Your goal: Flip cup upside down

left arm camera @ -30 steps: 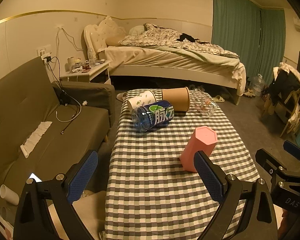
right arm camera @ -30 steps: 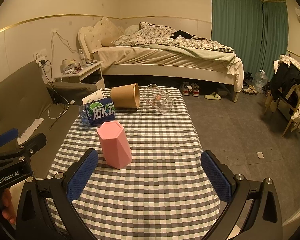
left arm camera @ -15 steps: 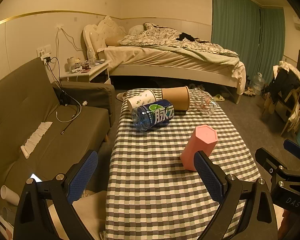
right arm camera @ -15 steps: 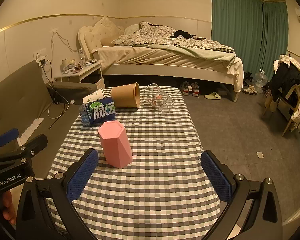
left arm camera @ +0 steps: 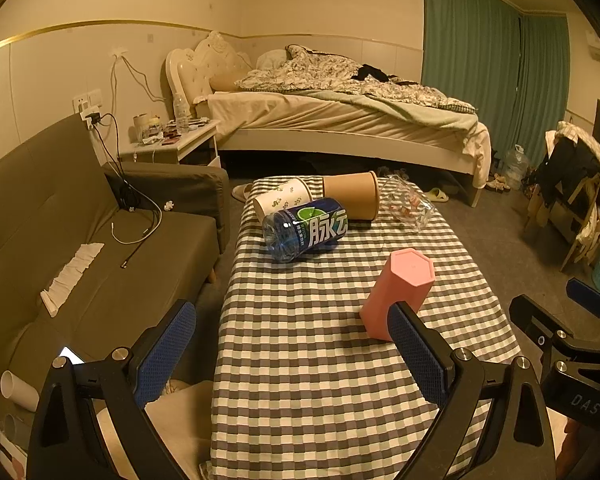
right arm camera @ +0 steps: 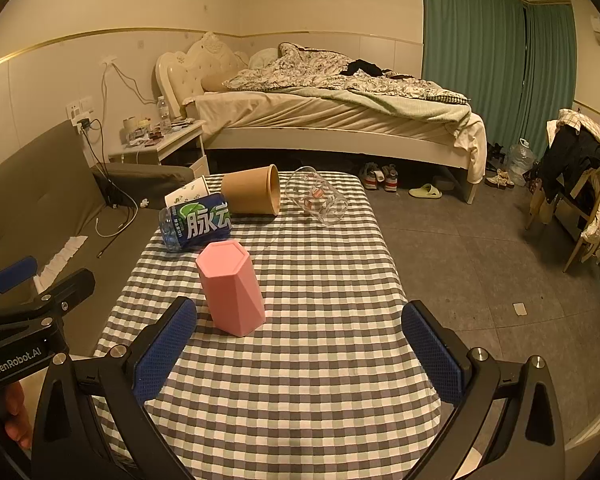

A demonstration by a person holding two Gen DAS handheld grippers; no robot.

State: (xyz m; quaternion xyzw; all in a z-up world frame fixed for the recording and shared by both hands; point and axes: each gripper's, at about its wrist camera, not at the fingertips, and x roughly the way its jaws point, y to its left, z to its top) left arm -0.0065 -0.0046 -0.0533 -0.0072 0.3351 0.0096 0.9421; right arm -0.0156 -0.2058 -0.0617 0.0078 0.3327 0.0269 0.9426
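A pink hexagonal cup stands on the checked table with its closed end up; it also shows in the right wrist view. My left gripper is open and empty, held near the table's front edge, its right finger just in front of the cup. My right gripper is open and empty, with the cup just beyond its left finger.
At the table's far end lie a blue-labelled bottle, a white patterned cup, a brown paper cup and a clear glass cup, all on their sides. A sofa stands left; a bed behind.
Both grippers have shifted very slightly; the cup and the other objects have not moved.
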